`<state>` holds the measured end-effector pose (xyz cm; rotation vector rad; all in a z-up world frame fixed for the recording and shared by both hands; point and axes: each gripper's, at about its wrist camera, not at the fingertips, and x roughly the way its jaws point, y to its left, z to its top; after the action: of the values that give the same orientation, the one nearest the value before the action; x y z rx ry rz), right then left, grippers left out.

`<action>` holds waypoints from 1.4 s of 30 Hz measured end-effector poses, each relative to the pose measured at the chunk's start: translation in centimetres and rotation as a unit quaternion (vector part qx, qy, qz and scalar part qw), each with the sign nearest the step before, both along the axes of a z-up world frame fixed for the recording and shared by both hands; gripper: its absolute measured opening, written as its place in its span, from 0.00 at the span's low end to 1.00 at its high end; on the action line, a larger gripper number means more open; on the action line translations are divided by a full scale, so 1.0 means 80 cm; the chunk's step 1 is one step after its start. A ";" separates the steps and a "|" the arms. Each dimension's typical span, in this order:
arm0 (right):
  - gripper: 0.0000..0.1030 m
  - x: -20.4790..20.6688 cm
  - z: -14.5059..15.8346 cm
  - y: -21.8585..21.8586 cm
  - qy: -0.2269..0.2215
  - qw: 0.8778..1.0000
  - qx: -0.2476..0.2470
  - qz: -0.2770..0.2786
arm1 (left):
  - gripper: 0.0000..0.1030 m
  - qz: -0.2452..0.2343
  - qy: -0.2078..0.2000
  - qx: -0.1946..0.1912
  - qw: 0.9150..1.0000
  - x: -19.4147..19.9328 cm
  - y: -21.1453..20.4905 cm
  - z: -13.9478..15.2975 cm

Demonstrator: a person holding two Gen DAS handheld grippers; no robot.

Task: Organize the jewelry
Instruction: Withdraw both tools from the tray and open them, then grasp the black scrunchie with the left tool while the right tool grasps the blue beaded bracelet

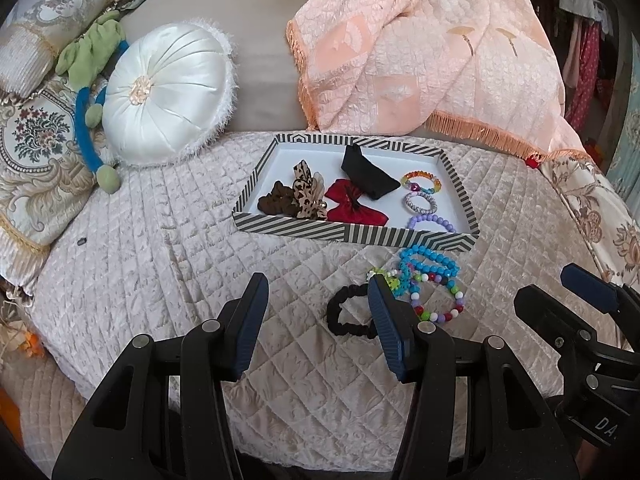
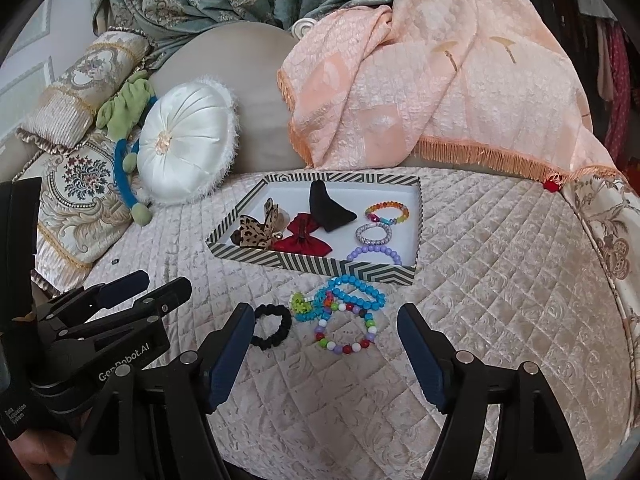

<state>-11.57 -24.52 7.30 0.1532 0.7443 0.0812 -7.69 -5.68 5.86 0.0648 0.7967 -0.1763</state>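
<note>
Jaws of both grippers wide apart, empty, above quilted bedspread (image 2: 480, 280).

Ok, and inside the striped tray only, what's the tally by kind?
Bead bracelets: 3: rainbow bracelet, silver bracelet, purple bracelet
Fabric hair pieces: 4: brown piece, leopard bow, red bow, black piece
Total in the striped tray: 7
A beige bit behind the leopard bow may belong to it; I cannot tell.
</note>
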 end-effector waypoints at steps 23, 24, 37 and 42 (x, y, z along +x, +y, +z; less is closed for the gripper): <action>0.58 0.049 -0.090 -0.059 0.082 0.996 0.009 -0.016 | 0.51 0.003 0.171 -0.095 0.981 0.077 0.025 -0.102; 0.53 0.059 -0.093 -0.063 0.085 0.996 0.020 -0.016 | 0.52 0.004 0.172 -0.091 0.981 0.081 0.023 -0.105; 0.27 0.173 -0.151 -0.051 0.155 0.988 -0.015 0.022 | 0.53 -0.014 0.168 -0.033 0.985 0.105 -0.008 -0.134; 0.08 0.170 -0.148 -0.054 0.143 0.989 -0.023 0.025 | 0.13 -0.020 0.163 -0.036 0.986 0.108 -0.008 -0.136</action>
<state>2.05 -28.87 -4.57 0.1032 1.0361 0.0908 0.97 -6.29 -5.04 -0.0163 1.1149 -0.2578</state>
